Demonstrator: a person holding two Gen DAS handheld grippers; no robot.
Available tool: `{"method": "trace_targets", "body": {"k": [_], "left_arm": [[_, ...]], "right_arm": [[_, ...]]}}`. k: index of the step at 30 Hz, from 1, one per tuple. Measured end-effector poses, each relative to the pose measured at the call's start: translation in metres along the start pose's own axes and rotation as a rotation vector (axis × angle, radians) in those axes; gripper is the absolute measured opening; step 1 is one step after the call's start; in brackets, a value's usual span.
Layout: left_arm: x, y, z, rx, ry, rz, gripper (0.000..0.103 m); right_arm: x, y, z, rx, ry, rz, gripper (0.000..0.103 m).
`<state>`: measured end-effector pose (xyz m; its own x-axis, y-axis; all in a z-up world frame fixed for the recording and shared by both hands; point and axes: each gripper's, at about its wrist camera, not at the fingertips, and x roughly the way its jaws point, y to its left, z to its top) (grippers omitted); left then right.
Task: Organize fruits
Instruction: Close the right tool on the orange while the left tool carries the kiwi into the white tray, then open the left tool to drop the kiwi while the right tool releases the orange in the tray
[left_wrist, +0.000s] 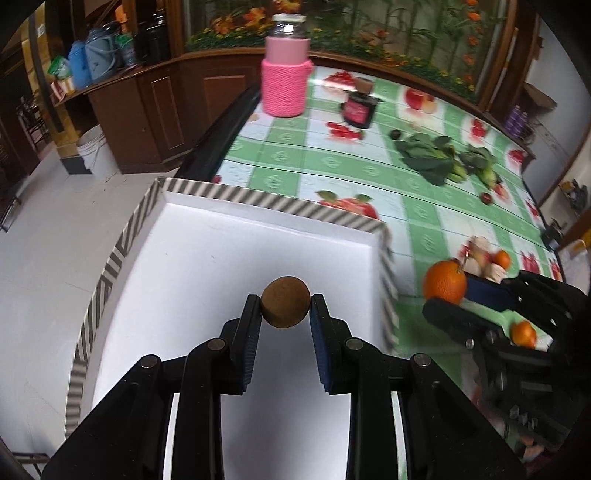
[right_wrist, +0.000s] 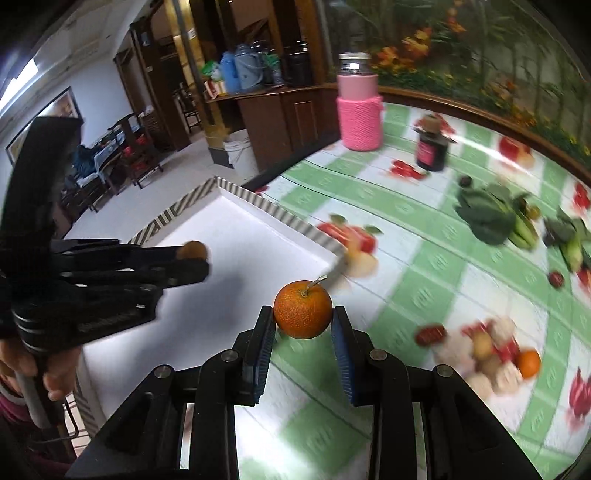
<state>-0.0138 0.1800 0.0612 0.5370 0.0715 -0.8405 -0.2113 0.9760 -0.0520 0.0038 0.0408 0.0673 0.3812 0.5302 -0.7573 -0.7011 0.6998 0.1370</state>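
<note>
In the left wrist view, our left gripper (left_wrist: 285, 308) pinches a small brown round fruit (left_wrist: 285, 302) between its two pads. It hangs directly above the white floor of the striped-edge box (left_wrist: 258, 201), near the middle of it, so the coming move is, we judge, only a short way down and then a release. The fruit looks dull, rough and almost like a ball, so it has no long axis to mind. To the right, outside the box, our right gripper (left_wrist: 448, 301) carries the orange (left_wrist: 444, 281).

In the right wrist view, the right gripper (right_wrist: 303, 320) holds the orange (right_wrist: 303, 309) pressed between its pads, stem and small twig pointing up. This fruit hangs over the green checked tablecloth (right_wrist: 406, 243), just beside the near right corner of the box (right_wrist: 258, 203); the box lies to the left and a little far from it. The left gripper (right_wrist: 192, 258) is already over the box, so it is the nearer one. More small fruits (right_wrist: 491, 354) lie on the cloth to the right, blurred.
</note>
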Motion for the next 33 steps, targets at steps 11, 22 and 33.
{"method": "trace_targets", "body": {"k": [11, 22, 33], "left_arm": [[0.041, 0.029, 0.015, -0.068, 0.048, 0.046, 0.024], [0.054, 0.04, 0.017, -0.086, 0.045, 0.088, 0.025], [0.048, 0.044, 0.015, -0.122, 0.021, 0.095, 0.059]], "right_arm": [[0.063, 0.021, 0.03, -0.057, 0.071, 0.038, 0.032], [0.091, 0.033, 0.034, -0.109, 0.113, 0.022, 0.032], [0.082, 0.027, 0.029, -0.087, 0.096, 0.012, 0.049]]}}
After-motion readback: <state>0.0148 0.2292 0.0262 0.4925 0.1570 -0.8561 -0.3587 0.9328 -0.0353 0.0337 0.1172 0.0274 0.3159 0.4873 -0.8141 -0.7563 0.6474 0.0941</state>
